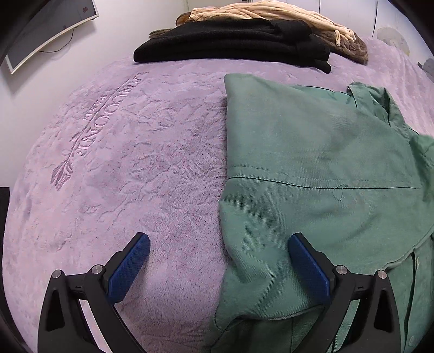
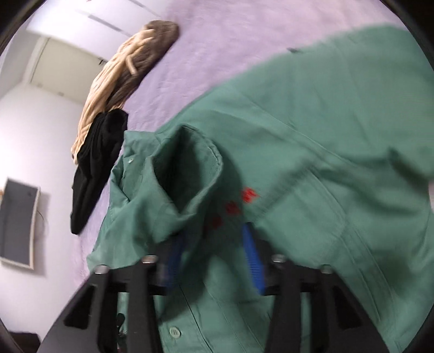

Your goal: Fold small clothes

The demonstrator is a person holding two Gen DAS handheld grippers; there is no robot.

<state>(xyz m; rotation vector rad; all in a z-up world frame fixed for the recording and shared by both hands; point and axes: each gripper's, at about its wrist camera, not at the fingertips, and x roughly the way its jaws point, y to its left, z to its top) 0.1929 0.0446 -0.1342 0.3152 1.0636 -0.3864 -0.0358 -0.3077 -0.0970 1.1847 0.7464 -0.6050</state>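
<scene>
A green button-up shirt [image 1: 320, 168] lies partly folded on a lilac plush blanket [image 1: 130, 152]. My left gripper [image 1: 217, 260] is open, its blue pads spread wide; the shirt's left edge lies between them and the right finger rests over the fabric. In the right wrist view the shirt [image 2: 312, 130] fills the frame, with collar and red lettering near the fingers. My right gripper [image 2: 214, 258] has green cloth bunched between its blue pads; the view is blurred and the pads stand partly apart.
A folded black garment [image 1: 233, 43] and a beige and brown one [image 1: 284, 19] lie at the far edge of the bed; both also show in the right wrist view [image 2: 100, 152]. A wall screen [image 1: 46, 30] hangs at the left.
</scene>
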